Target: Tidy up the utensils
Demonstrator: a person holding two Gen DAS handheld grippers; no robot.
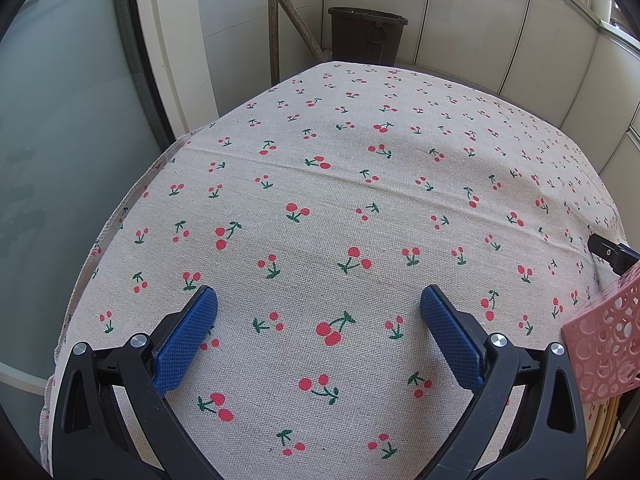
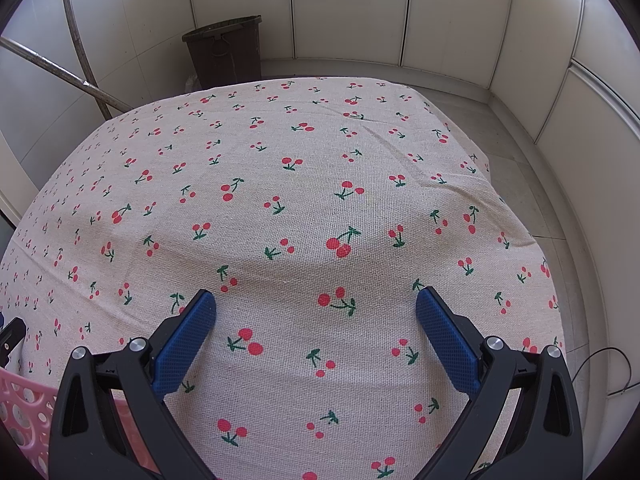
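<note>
My left gripper [image 1: 319, 304] hangs open over the cherry-print tablecloth [image 1: 320, 200], with nothing between its blue pads [image 1: 188, 336]. At the right edge of the left wrist view stands a pink perforated basket [image 1: 604, 344]; beneath it some pale stick-like utensils [image 1: 602, 436] show, too cut off to name. My right gripper [image 2: 316, 304] is also open over the tablecloth [image 2: 280, 184], empty. The same pink basket [image 2: 24, 412] sits at the lower left of the right wrist view. The black tip of the right gripper [image 1: 612, 254] shows just behind the basket in the left wrist view.
A dark brown bin [image 1: 366, 34] stands on the floor beyond the table's far edge, next to leaning poles [image 1: 292, 12]. White panelled walls [image 2: 348, 12] surround the table. A thin black cable [image 2: 612, 372] lies on the floor at right. A glass door [image 1: 60, 140] is at left.
</note>
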